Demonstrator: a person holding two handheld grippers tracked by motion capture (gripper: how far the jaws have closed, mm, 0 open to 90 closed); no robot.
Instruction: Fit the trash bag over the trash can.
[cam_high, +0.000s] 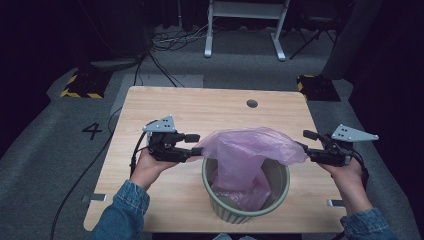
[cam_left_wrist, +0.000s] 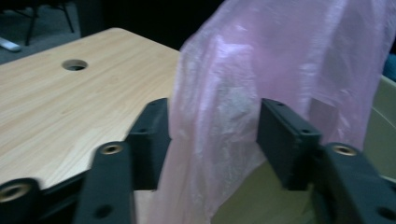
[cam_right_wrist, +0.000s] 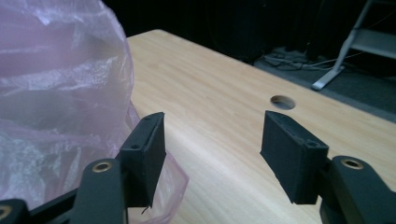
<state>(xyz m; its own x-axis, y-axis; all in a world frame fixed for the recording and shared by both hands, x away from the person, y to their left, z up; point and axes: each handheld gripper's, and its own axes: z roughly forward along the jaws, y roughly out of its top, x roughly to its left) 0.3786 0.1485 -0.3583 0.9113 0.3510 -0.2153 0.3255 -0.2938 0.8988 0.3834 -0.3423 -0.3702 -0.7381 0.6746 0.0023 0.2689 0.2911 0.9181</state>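
bag half in the bin, both grippers let go

the pink plastic bag (cam_high: 248, 155) sits with its lower part inside the pale green waste bin (cam_high: 280, 181) near the front of the wooden table (cam_high: 210, 105), while its upper part billows above the rim and spreads out toward both sides. it has not been folded over the rim anywhere i can see.

in the left gripper view the film hangs between the two black jaws of the left gripper (cam_left_wrist: 212, 140), which stand spread; the pads do not seem to press on it. the right gripper (cam_right_wrist: 210, 154) is likewise spread, with bare table between its jaws and the bag's edge lying just beside and behind one jaw. in the high view each gripper is at the bag's outer edge, one on either side.

i judge this to be the lining step, between grips. the next move likely calls for catching the bag's mouth again on each side, then drawing it out and down over the rim.
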